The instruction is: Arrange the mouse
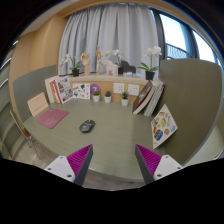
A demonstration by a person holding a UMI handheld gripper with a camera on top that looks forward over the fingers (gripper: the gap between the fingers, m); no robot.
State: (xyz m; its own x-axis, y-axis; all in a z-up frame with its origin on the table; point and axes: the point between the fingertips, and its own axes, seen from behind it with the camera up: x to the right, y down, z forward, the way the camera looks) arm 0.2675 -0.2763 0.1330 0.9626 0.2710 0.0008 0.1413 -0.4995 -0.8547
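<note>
the tongs (pixel 113 160) are hanging above the near part of a green tabletop (pixel 115 135), and their two fingers are standing wide apart, holding nothing. each finger is wearing a magenta pad (pixel 82 157) on its inner face, and only bare tabletop is lying between them.

the mouse (pixel 87 126) is lying on the tabletop well beyond the fingers, a little to the left of the gap between them. it is looking dark and small, and it is not touching any other thing. to the left of the mouse, near it but apart, a pink flat mat (pixel 51 118) is lying on the tabletop. farther left a pale card (pixel 37 104) is leaning up.

at the far side of the tabletop some picture books (pixel 74 91) are standing in a row against a low shelf. just in front of them three small pots (pixel 109 98) are sitting side by side, one of them with a purple top. on the right another picture book (pixel 164 125) is leaning tilted at the tabletop's right edge, well apart from the mouse.

on top of the shelf white orchids (pixel 152 55) are standing at the right, and small figures, too small to tell exactly, are standing in the middle. behind everything a pale curtain (pixel 105 35) is hanging before a window.
</note>
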